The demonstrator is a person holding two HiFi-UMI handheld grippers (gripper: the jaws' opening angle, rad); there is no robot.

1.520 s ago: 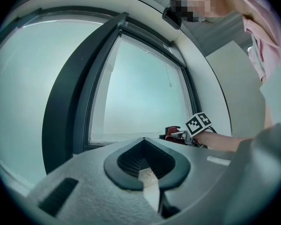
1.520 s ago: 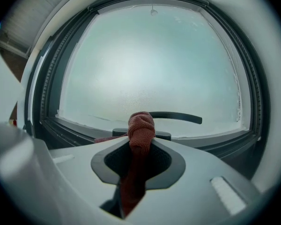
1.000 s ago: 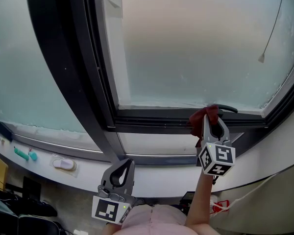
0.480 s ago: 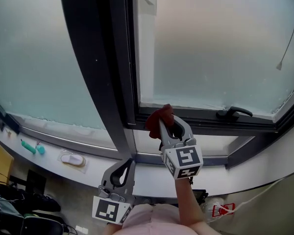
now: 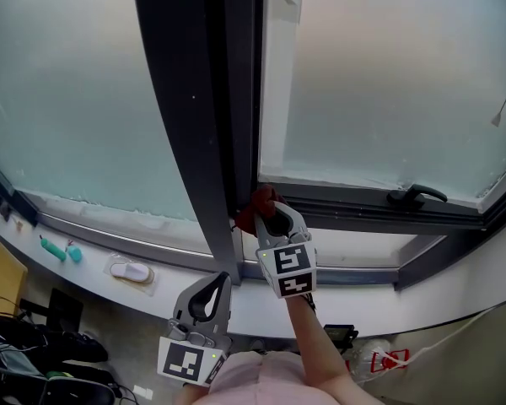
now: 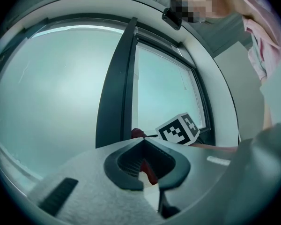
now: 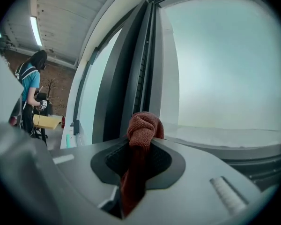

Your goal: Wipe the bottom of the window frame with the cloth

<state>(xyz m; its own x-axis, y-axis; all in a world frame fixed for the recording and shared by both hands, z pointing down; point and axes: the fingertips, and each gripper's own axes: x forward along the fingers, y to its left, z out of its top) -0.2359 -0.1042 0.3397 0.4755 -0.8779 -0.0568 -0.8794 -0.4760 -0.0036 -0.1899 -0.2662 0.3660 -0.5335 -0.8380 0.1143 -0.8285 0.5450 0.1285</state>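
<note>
right tool [image 5: 272,215] pinches the red cloth [image 5: 260,201] at the left corner of the window frame [image 5: 354,207] bottom, beside the dark upright post [image 5: 202,99], while the left tool [image 5: 217,281] hangs low, pressed together, empty.

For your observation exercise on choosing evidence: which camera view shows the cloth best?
The right gripper view: the red-brown cloth fills the centre, pinched in the right gripper. The head view shows a small bunch at the frame; the left gripper view, a sliver.
</note>
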